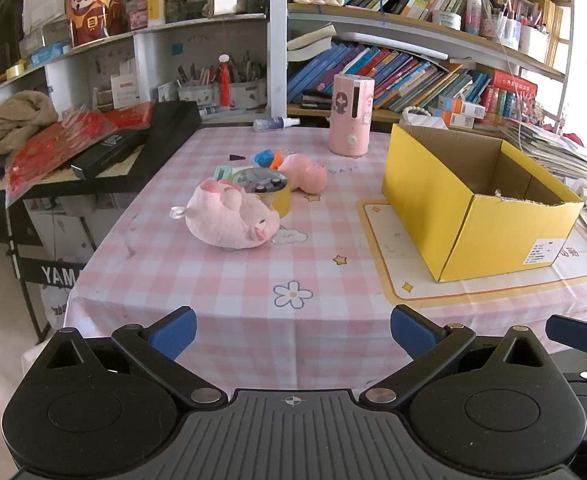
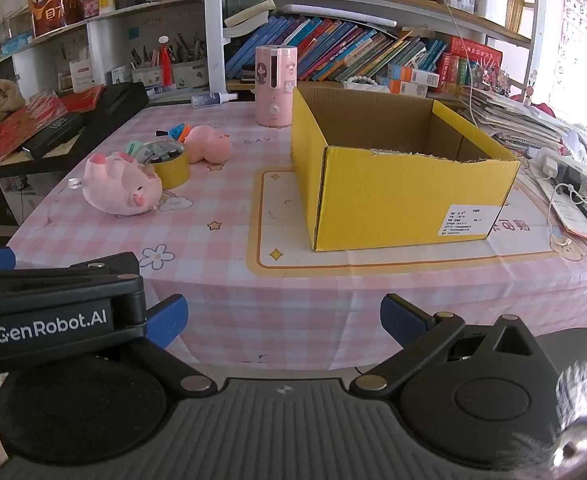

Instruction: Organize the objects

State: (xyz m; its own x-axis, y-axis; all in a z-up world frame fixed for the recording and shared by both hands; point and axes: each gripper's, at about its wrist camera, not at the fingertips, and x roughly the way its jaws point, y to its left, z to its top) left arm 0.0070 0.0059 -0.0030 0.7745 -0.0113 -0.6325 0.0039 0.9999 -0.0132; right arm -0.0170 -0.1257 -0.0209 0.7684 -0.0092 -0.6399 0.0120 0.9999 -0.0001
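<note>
A pink plush pig (image 1: 231,216) (image 2: 121,184) lies on the checked tablecloth, touching a yellow tape roll (image 1: 271,194) (image 2: 170,166) with small items inside. A second, smaller pink plush (image 1: 305,172) (image 2: 208,145) lies behind the roll, next to blue and orange bits (image 1: 269,157) (image 2: 179,131). An open yellow cardboard box (image 1: 473,200) (image 2: 397,176) stands on the right, its inside looking empty. My left gripper (image 1: 293,332) hangs open over the table's near edge, nothing between its blue pads. My right gripper (image 2: 283,320) is open too, in front of the box.
A pink cylindrical appliance (image 1: 351,114) (image 2: 275,84) and a spray bottle (image 1: 275,123) stand at the table's back. A black keyboard with red packets (image 1: 105,148) sits at the left. Bookshelves (image 1: 413,68) rise behind; papers and a power strip (image 2: 553,164) lie at the right.
</note>
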